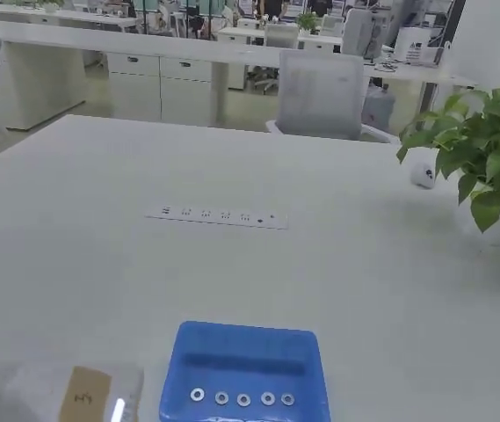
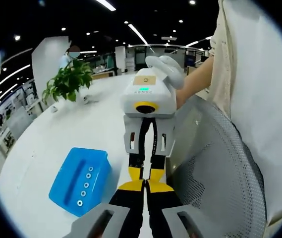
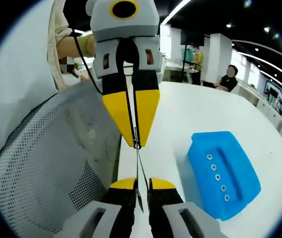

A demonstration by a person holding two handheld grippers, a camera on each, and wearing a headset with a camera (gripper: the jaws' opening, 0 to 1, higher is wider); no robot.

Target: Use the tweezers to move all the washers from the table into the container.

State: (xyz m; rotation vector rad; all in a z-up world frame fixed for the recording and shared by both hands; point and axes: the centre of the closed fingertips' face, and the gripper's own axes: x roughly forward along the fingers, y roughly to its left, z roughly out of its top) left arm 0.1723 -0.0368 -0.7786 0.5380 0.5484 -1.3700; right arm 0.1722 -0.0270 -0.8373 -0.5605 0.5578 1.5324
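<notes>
The blue container (image 1: 245,369) sits at the table's near edge with several washers (image 1: 242,399) in a row inside. It also appears with its washers in the left gripper view (image 2: 81,181) and the right gripper view (image 3: 222,173). The two grippers face each other tip to tip beside the table, over a mesh chair. Thin metal tweezers (image 3: 138,168) run between the jaws of my right gripper (image 3: 141,187) to the shut yellow tips of my left gripper (image 3: 137,144). My left gripper (image 2: 144,182) meets the right gripper (image 2: 145,171). A gripper's top (image 1: 91,396) peeks in at the lower left.
A grey mesh chair back (image 3: 46,163) lies under the grippers, with the person's torso (image 2: 259,99) close behind. A power strip (image 1: 217,216) is set into the white table (image 1: 364,290). A potted plant (image 1: 487,145) stands at the right edge.
</notes>
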